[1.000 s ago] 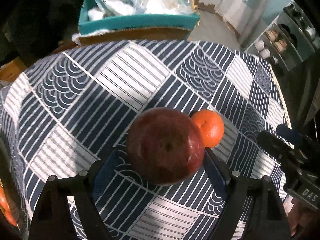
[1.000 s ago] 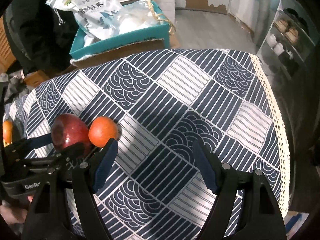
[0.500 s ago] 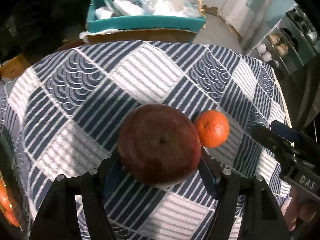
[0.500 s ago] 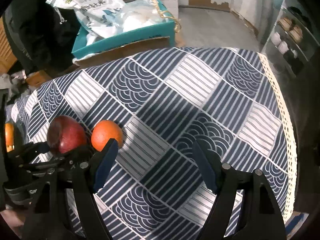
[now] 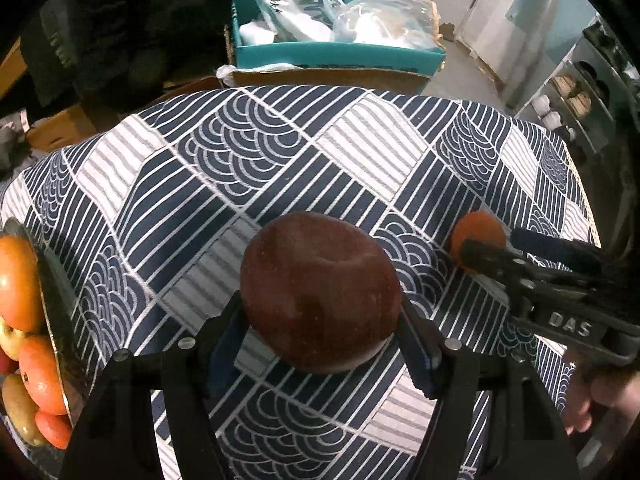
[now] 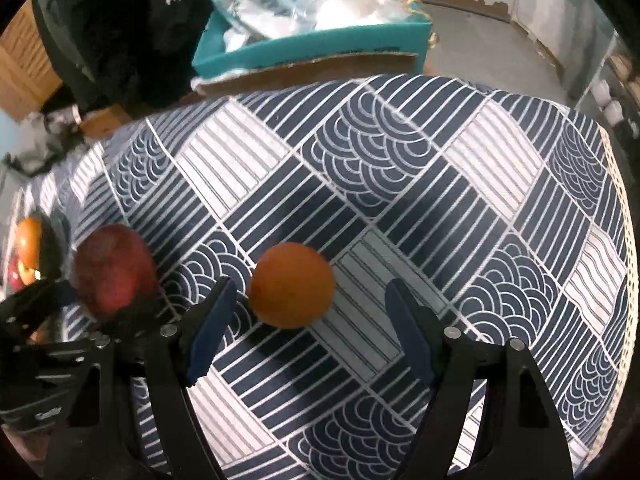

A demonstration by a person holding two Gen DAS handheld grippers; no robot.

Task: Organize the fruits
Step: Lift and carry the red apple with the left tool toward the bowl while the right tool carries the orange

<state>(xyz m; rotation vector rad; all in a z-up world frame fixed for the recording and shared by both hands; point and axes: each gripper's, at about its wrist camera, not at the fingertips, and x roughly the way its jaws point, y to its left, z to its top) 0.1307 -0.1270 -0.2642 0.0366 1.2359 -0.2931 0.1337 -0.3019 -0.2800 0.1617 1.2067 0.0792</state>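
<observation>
Here, left gripper (image 5: pixel 320 332) clamped on red apple (image 5: pixel 320 292), dimple upward, right gripper (image 6: pixel 308 328) open around orange (image 6: pixel 292 284)

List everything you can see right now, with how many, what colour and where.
apple: one, dark red, between the left gripper's pads
orange: one, orange, on the cloth, between the right gripper's open fingers
tablecloth: one, navy and white, over the table
bowl of fruit: one, orange, yellow and red fruit, left edge
box: one, teal, with white bags, beyond the table
left gripper: black, shut on apple
right gripper: black, open
hand: one, on the right gripper's handle
</observation>
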